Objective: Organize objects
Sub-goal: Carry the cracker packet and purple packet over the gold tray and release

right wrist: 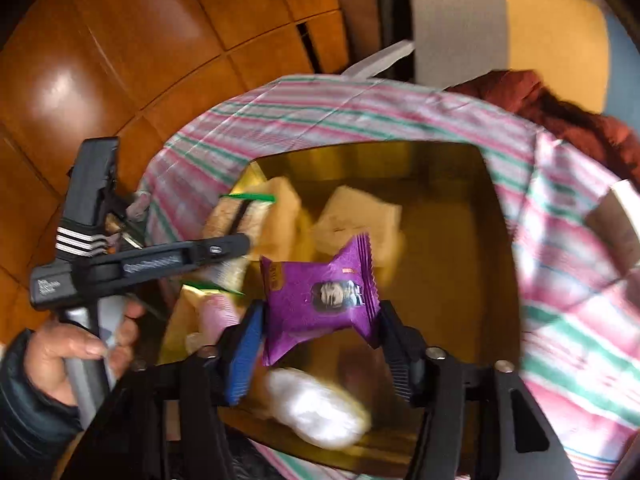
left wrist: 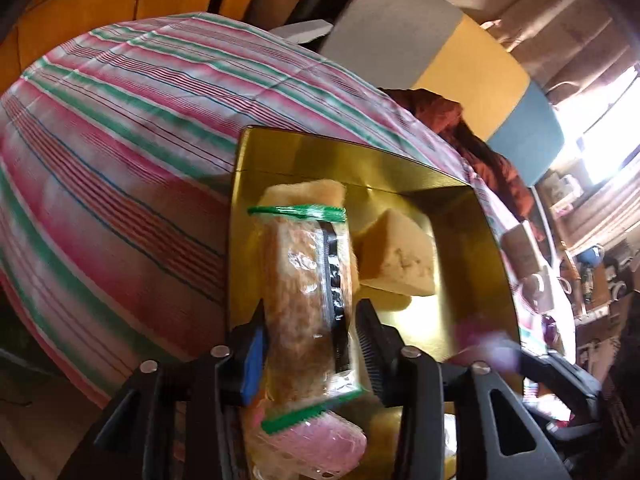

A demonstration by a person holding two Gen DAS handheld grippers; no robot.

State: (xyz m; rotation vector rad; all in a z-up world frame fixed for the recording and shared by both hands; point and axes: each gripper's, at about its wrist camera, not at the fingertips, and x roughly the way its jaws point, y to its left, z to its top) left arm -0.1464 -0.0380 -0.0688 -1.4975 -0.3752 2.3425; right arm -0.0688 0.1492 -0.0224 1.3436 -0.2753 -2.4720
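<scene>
A long clear-wrapped snack bar [left wrist: 308, 300] with green serrated ends sits between the fingers of the left gripper [left wrist: 310, 344], above the gold tin [left wrist: 472, 240]. The blue-padded finger presses its left side; on the right a narrow gap shows beside the ribbed finger, so whether the tongs are truly clenched on it I cannot tell. A pale wrapped cake [left wrist: 400, 256] lies in the tin just right of the bar, and a pink packet [left wrist: 320, 444] lies beneath the bar's near end.

The right gripper [right wrist: 320, 328] reaches down over the same tin [right wrist: 460, 272] and clamps a purple snack packet [right wrist: 320, 300] by its two sides, held up above the tin's floor. A white packet [right wrist: 316, 408] lies below it.

The person's left hand [right wrist: 76, 360] grips the left tool's handle at the tin's left edge, tool pointing inward. The tin rests on a striped tablecloth [left wrist: 120, 160].
</scene>
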